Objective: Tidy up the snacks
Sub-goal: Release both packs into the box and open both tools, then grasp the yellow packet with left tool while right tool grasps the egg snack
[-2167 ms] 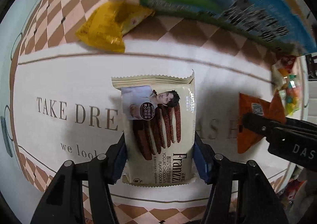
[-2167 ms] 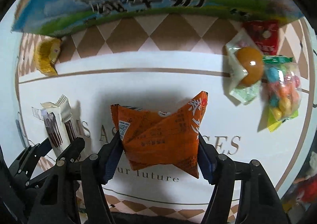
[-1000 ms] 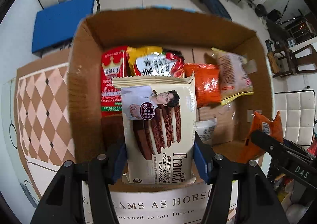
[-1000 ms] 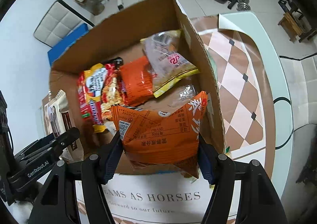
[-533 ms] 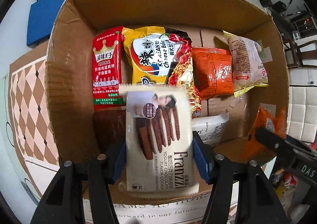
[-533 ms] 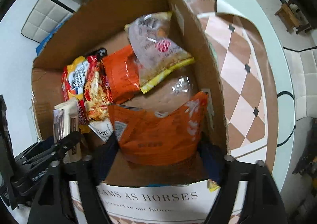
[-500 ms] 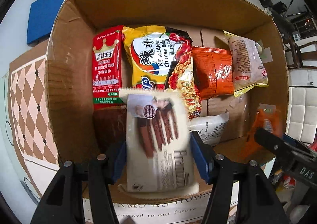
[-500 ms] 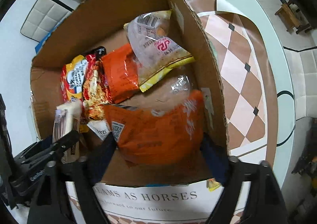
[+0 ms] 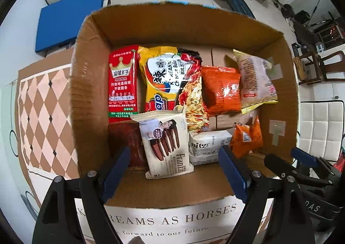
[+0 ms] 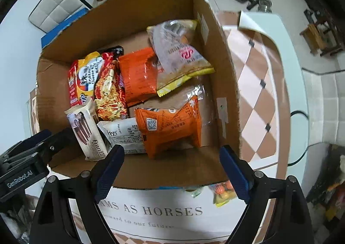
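Left wrist view: the left gripper points down into the open cardboard box. Its blue-padded fingers have just been spreading and now stand apart, released, pressing on nothing. Below and between them, clear of both pads, lies the cream cookie pack, printed "Franzzi" and "Yogurt Chocolate Flavor Cookies". Beside it sits a white packet with partly readable lettering ending in "itz". Behind are a red crowned packet with Chinese print, a yellow noodle bag reading "Korean Cheese Buldak" in part, an orange pack and a pale bag. The surface wears a checked cloth printed "…REAMS AS HORSES" and "forward to our future".

Right wrist view: the right gripper also hangs over the box, its fingers just opened and spread wide, grasping nothing. The orange snack bag, showing a QR code and Chinese text, lies on the box floor against the white packet. The left gripper's body reads "GenRobot.AI". A candy bag peeks from beneath the box's near wall.
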`<state>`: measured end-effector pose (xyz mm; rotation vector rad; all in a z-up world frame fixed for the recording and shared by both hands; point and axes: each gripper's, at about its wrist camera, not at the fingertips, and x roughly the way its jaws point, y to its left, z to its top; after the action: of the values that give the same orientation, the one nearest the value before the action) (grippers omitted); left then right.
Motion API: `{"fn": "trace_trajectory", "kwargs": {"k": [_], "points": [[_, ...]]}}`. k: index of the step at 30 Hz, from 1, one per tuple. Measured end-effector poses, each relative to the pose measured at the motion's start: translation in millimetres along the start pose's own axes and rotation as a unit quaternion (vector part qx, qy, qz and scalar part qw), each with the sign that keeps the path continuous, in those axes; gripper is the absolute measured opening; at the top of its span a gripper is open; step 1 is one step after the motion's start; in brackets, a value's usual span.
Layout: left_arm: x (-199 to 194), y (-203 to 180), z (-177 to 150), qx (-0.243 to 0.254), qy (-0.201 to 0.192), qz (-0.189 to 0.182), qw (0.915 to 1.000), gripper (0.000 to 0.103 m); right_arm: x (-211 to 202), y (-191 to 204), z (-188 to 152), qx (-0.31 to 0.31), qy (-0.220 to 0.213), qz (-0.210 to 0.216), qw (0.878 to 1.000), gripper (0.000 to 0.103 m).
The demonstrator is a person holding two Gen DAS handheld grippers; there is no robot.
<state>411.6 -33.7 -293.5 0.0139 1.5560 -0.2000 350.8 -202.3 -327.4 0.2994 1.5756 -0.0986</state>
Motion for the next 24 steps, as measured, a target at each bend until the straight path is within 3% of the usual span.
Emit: {"fn": "trace_trajectory", "kwargs": {"k": [10, 24], "points": [[-35.2, -12.4, -37.7, -0.011, -0.089, 0.025, 0.9957, 0.084, -55.5, 12.6, -23.7, -0.054, -0.082, -0.034, 0.995, 0.093], [-92.4, -16.2, -106.9, -0.017, -0.189, 0.046, 0.9808, 0.084, -112.6, 18.7, -83.7, -0.076, -0.151, -0.001, 0.986, 0.093]]}}
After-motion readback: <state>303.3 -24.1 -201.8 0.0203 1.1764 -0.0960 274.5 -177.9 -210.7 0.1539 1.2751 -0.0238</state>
